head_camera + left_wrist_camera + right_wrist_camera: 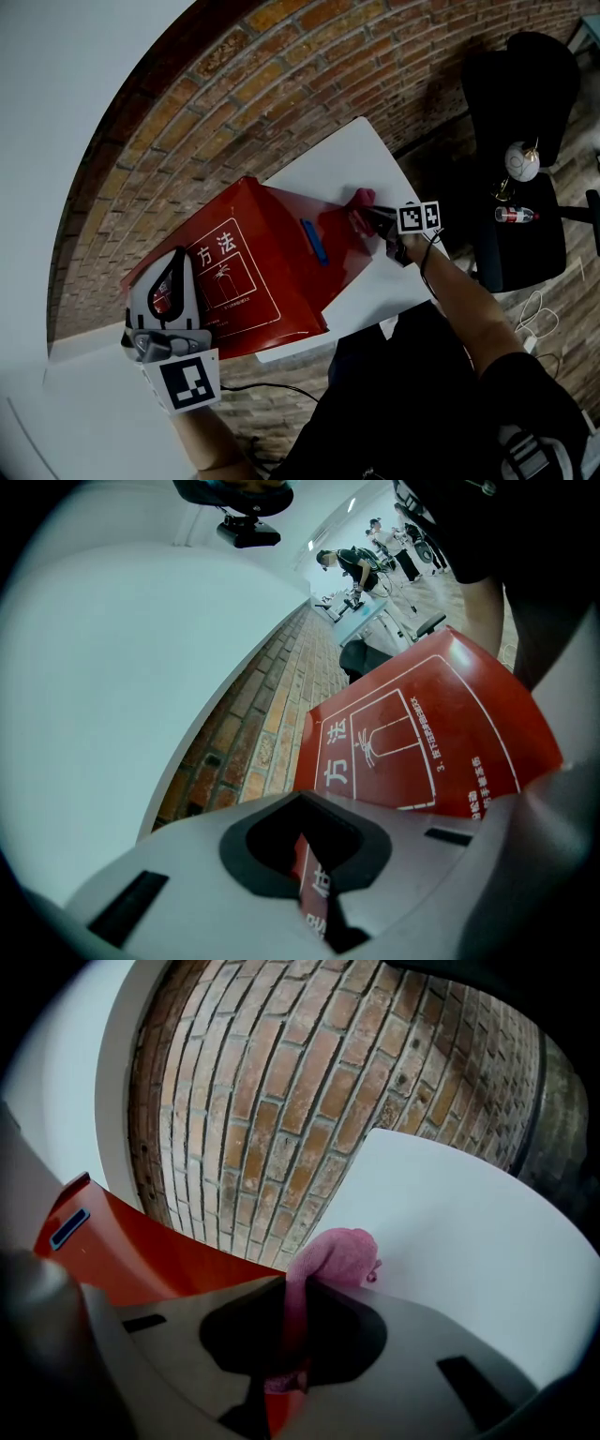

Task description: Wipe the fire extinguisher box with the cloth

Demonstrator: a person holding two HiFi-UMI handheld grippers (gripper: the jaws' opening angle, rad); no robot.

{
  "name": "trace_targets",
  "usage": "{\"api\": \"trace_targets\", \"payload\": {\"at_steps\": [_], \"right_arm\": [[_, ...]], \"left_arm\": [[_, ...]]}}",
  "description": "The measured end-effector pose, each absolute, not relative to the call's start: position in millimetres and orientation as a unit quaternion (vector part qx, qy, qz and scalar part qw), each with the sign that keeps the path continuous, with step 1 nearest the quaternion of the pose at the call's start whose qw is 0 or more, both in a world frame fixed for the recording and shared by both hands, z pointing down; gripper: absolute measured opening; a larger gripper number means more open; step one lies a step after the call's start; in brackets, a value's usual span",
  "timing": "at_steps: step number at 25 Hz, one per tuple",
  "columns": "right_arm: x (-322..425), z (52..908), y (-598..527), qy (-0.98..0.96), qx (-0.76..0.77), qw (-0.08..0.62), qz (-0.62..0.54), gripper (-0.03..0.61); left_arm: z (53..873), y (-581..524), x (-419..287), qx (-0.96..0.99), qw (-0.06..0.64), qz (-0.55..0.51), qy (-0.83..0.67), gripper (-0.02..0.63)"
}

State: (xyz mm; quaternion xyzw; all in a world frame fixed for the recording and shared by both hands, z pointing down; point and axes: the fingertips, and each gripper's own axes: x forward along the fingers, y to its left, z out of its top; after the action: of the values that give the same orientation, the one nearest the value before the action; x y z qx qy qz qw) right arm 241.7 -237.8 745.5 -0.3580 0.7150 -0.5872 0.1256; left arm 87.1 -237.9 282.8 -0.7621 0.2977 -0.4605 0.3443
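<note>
The red fire extinguisher box (267,248) lies on the white table (345,157), its face printed with white instructions and a blue latch (314,241) on its top side. My left gripper (175,266) sits at the box's near left corner, shut on a thin red printed edge of the box (422,733) that shows between its jaws (314,888). My right gripper (377,221) is at the box's far right end, shut on a pink cloth (361,197). In the right gripper view the cloth (328,1258) bulges out past the closed jaws, next to the box (141,1252).
A brick wall (281,56) runs right behind the table. A black chair (520,216) to the right carries a bottle (516,215) and a round white object (522,161). Cables lie on the floor (534,309). People stand far off in the left gripper view.
</note>
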Motion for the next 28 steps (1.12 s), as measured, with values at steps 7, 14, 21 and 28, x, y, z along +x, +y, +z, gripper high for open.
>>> {"api": "trace_targets", "payload": {"at_steps": [7,14,21,28], "right_arm": [[252,775,-262,0.709,-0.388,0.067,-0.585,0.064],[236,777,-226,0.728,-0.338,0.033,-0.596,0.064],[208,736,-209,0.742,-0.299,0.104,-0.591,0.064],[206,708,-204,0.748,-0.292,0.122,-0.583,0.064]], "left_arm": [[283,-238,86,-0.761,0.343,-0.463,0.298,0.017],[283,-239,86,-0.76,0.344,-0.463,0.299,0.018],[283,-239,87,-0.76,0.343,-0.463,0.301,0.017],[283,-239,87,-0.76,0.343,-0.462,0.301,0.017]]}}
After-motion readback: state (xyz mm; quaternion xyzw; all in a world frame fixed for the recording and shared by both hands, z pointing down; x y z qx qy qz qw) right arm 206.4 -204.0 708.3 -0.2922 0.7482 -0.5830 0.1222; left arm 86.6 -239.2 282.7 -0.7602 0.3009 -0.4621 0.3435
